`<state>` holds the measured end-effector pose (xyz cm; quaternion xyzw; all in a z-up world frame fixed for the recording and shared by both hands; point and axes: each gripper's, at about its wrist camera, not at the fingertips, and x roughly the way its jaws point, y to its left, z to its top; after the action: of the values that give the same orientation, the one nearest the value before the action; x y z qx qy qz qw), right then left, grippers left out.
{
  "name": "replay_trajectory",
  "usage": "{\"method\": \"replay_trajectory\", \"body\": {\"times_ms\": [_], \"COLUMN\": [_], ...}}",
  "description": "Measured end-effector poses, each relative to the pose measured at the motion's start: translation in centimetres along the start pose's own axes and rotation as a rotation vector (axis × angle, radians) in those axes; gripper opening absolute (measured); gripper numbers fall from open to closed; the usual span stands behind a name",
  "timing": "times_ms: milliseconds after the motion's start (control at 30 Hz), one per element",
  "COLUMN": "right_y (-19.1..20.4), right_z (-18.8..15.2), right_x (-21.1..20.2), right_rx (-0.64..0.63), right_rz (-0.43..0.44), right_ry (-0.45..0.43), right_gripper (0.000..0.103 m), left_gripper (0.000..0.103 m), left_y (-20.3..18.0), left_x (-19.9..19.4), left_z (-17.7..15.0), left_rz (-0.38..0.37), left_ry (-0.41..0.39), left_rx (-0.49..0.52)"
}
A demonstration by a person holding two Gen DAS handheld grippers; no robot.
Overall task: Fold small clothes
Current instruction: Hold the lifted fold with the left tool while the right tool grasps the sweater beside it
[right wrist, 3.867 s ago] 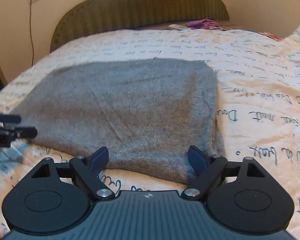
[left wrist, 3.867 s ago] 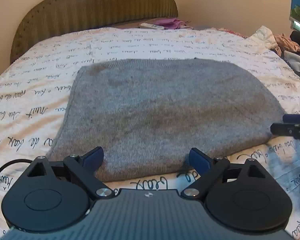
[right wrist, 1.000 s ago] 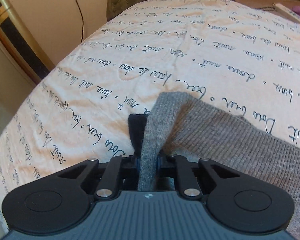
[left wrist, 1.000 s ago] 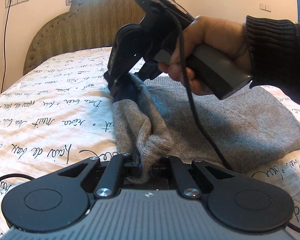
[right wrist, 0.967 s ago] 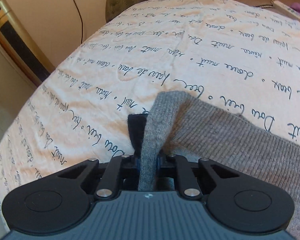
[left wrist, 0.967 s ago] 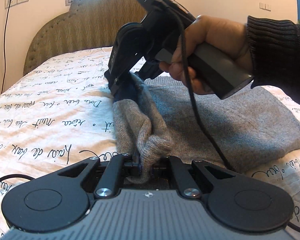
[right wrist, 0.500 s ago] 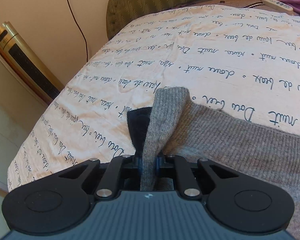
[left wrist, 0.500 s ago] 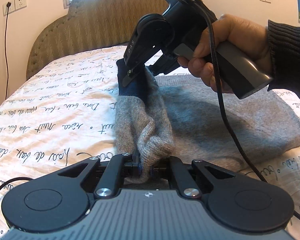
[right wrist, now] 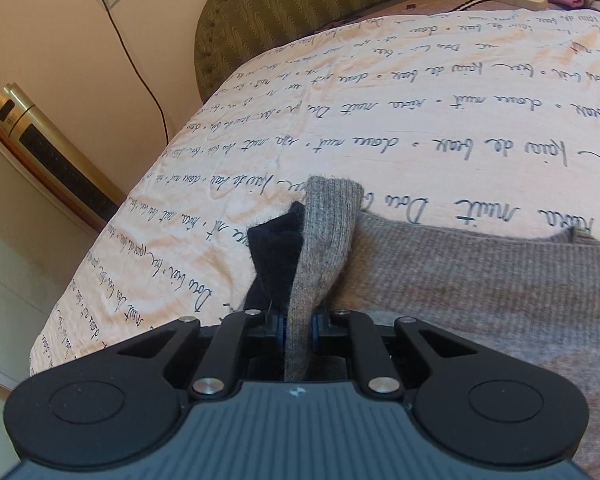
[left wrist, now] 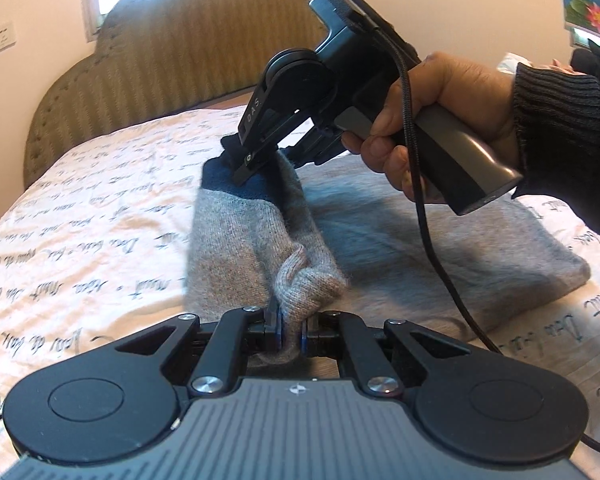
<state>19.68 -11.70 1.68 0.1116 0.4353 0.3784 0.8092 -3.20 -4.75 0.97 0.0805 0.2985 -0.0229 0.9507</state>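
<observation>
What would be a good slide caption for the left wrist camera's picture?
Both handheld grippers, left and right, pinch one edge of a grey sweater lifted above a script-printed bedspread.

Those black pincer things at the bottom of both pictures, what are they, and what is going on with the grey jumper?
No robot here: a person holds a trigger-handled gripper in each hand, each with a camera looking along its two fingers. One picture is from the left gripper, the other from the right gripper. In the left view you see the person's hand working the right one. A grey sweater with a dark blue part lies on a bed whose cover bears script. Both grippers are shut on the sweater's edge, lifting it.
</observation>
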Motion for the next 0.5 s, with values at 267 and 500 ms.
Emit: {"method": "replay_trajectory", "body": {"times_ms": [267, 500], "right_y": [-4.3, -7.6], "right_z": [-0.9, -1.8], "right_x": [-2.5, -4.5], "right_rx": [0.056, 0.103], "right_rz": [-0.004, -0.001], "right_ry": [-0.028, -0.053], "right_gripper": [0.011, 0.011], "left_gripper": [0.005, 0.005], "left_y": [-3.4, -5.9], "left_x": [0.7, 1.3], "left_z": [0.9, 1.3], "left_rz": [-0.059, -0.101], "left_ry": [0.001, 0.008], "left_rx": [0.058, 0.099]}}
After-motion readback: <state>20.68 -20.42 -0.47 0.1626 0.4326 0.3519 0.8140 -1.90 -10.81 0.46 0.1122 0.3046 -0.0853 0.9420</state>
